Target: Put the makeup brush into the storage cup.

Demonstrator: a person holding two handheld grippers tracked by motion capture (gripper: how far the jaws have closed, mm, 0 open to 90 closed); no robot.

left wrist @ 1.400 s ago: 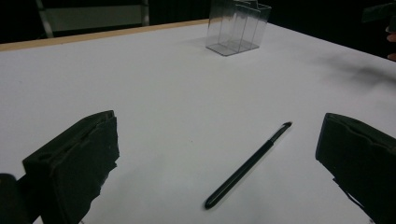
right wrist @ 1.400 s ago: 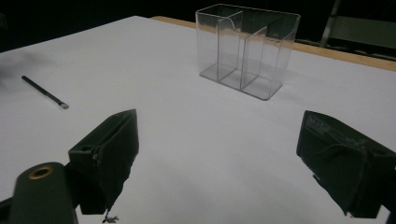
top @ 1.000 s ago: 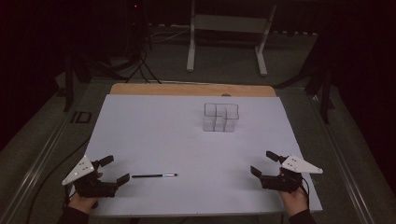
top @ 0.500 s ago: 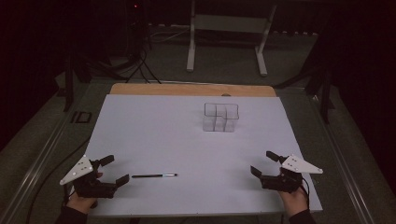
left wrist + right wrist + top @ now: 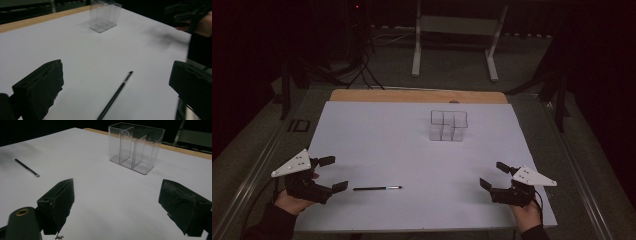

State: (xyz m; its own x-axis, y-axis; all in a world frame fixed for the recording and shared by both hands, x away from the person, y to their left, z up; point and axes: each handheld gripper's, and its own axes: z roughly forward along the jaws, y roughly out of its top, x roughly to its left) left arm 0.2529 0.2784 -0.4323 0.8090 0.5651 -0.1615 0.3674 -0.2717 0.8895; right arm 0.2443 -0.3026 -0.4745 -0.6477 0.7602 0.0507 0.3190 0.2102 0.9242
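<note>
**Grippers open at near edge; pen unheld**

The left gripper (image 5: 331, 173) rests at the near left of the white table cover (image 5: 377, 135), jaws spread wide and empty. A thin black pen (image 5: 377, 188) lies flat just beside it. The right gripper (image 5: 494, 175) sits near right, jaws likewise apart, well away from the pen. Farther back stands a clear compartmented organizer (image 5: 448, 125), upright.

No legible txt anywhere.

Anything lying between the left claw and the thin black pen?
Nothing: only bare white table separates the open left claw from the pen, seen in the high view and the left gripper view.
</note>
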